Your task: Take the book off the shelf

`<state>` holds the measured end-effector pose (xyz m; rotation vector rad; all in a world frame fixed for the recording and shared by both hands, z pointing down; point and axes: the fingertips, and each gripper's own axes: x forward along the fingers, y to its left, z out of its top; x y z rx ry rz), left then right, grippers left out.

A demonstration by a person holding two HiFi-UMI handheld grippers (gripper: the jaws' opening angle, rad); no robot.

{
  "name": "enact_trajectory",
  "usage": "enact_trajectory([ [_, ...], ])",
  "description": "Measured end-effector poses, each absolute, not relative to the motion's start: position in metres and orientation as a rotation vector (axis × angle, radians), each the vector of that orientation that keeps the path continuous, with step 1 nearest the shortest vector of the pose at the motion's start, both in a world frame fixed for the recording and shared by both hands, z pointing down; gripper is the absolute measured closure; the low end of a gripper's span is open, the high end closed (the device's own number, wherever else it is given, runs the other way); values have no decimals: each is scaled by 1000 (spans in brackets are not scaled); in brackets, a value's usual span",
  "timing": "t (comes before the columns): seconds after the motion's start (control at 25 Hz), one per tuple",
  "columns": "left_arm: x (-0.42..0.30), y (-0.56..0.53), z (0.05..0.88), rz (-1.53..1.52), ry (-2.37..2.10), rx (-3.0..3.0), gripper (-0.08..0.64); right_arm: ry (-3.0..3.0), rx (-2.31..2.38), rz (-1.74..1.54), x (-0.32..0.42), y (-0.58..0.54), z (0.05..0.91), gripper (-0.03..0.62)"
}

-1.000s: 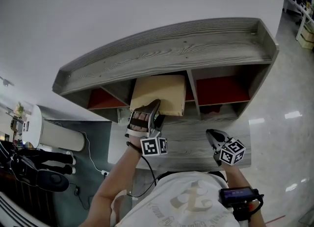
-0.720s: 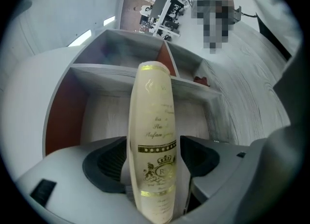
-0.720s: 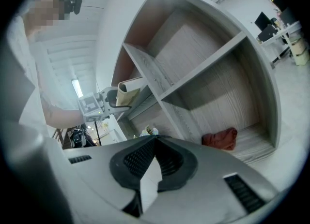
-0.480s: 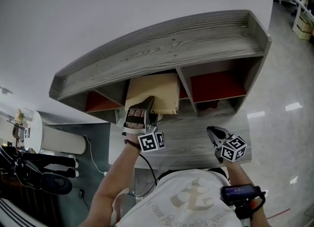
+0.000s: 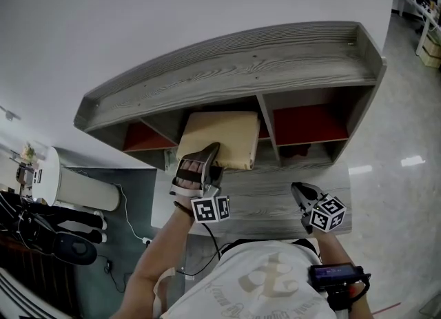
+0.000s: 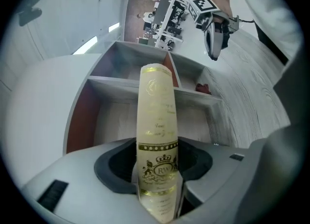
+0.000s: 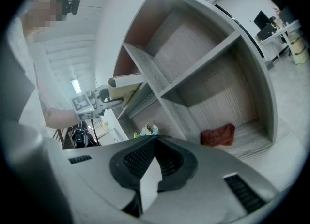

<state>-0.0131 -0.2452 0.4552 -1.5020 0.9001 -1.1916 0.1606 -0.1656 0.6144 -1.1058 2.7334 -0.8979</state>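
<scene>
Left gripper view: left gripper (image 6: 157, 179) jaws just closing, now clamped on book (image 6: 156, 116) spine. Book juts from shelf (image 5: 234, 63) mid-row, 12 o'clock of gripper. Pull-out likely next. Right gripper (image 5: 298, 189) at 4 o'clock, jaws clenched, empty.

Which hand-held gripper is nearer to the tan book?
Left. The left hand-held gripper, its jaws just closing, pinches the book at the shelf; the right hand-held gripper hangs off to the book's right, apart from it.

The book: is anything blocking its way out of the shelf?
Nothing visible. The left gripper has just been closing its jaws on the book, which already sticks out of the open front of the shelf, toward the person.
</scene>
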Motion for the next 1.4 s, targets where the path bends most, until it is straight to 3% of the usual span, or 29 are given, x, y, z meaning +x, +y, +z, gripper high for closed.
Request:
enact_trajectory([
  [1.4,-80,-159,406,-979,1134,-1781,342,2816,-1050,-865,74,-137,591,588],
])
